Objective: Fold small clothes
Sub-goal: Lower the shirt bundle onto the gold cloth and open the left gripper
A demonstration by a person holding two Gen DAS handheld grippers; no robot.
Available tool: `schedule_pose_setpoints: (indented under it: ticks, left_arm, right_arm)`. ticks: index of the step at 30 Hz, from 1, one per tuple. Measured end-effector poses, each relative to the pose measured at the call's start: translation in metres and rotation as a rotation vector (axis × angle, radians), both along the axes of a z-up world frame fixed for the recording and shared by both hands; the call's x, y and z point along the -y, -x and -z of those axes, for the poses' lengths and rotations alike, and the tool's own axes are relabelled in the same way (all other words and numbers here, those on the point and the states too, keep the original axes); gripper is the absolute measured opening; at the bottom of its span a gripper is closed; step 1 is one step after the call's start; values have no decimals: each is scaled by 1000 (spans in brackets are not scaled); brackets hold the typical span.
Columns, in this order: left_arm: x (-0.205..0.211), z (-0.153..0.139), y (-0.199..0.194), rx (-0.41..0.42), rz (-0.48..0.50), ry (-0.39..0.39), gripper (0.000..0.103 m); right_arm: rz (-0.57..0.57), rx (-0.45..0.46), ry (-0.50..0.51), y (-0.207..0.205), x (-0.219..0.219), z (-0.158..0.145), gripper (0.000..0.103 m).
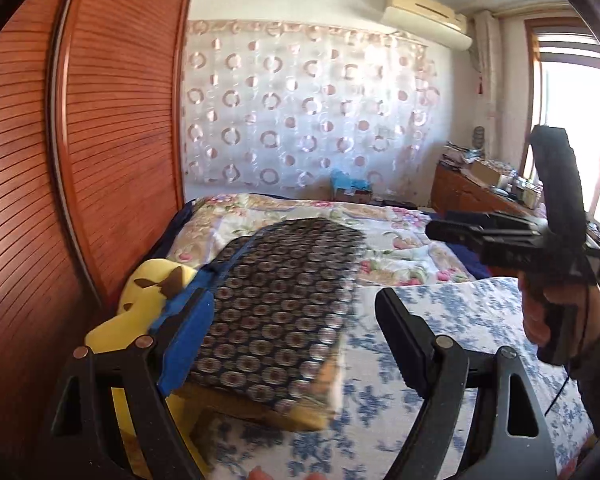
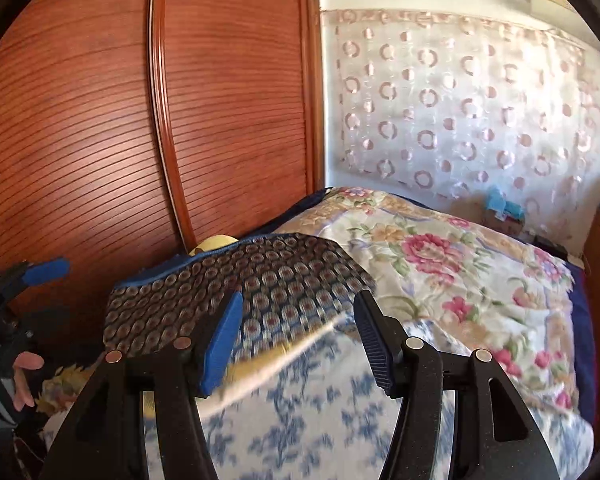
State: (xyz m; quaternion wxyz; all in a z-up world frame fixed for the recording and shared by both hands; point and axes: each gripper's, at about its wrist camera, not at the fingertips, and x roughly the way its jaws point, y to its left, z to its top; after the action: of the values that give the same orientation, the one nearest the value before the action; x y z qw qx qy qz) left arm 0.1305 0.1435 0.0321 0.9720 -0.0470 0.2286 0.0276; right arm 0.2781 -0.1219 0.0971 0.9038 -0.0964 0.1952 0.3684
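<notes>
Both tongs wide, empty: left tongs [image 1: 296, 328], right tongs [image 2: 300, 340]. Folded patterned garment [image 1: 284, 300] lies on bed [image 1: 440, 320], 11 o'clock of left tongs. Risk: unpinned top layer may spring open.

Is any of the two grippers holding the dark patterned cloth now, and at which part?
Nothing is held. The left gripper and right gripper both stand open; the patterned cloth lies folded on the bed, free of their fingers.
</notes>
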Motion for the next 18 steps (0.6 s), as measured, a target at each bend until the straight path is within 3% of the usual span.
schedule_pose_setpoints:
  ticks: [11, 18]
  left_arm:
    - [73, -5, 22, 19, 88, -9, 83]
    - [104, -21, 47, 51, 101, -39, 83]
  right_arm:
    - [167, 59, -60, 135, 91, 2, 77]
    - [282, 112, -103, 212, 119, -5, 85]
